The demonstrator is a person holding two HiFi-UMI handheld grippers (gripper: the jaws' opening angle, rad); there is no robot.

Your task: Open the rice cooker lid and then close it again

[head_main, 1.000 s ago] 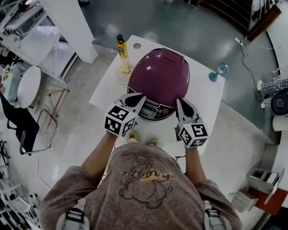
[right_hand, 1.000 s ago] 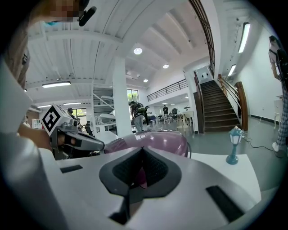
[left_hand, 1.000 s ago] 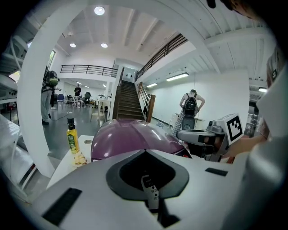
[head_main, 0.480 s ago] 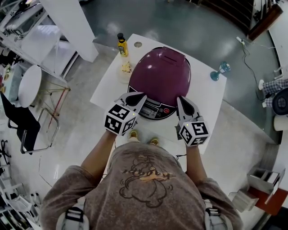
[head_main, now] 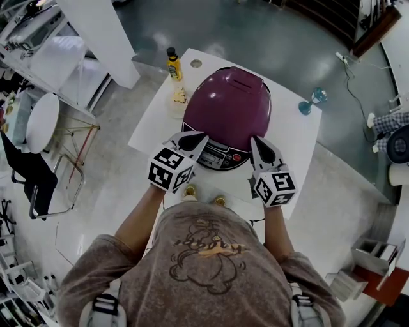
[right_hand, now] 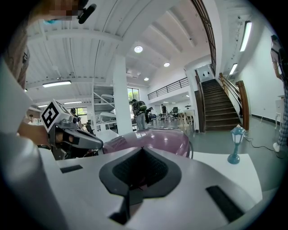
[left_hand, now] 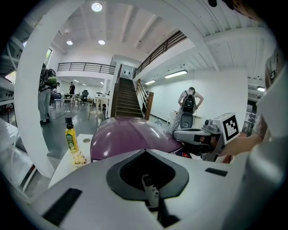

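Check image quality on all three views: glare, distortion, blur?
Head view: fisheye bends the table edges, corners go dark, soft highlights on the rice cooker lid. Left gripper view: heavy fisheye inside a black ring, ceiling lights blown out, left gripper fills the lower half. Right gripper view: same ring, bright strip lights, a mosaic patch top left.

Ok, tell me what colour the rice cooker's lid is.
The rice cooker lid is a glossy purple-magenta; the head view shows it best.
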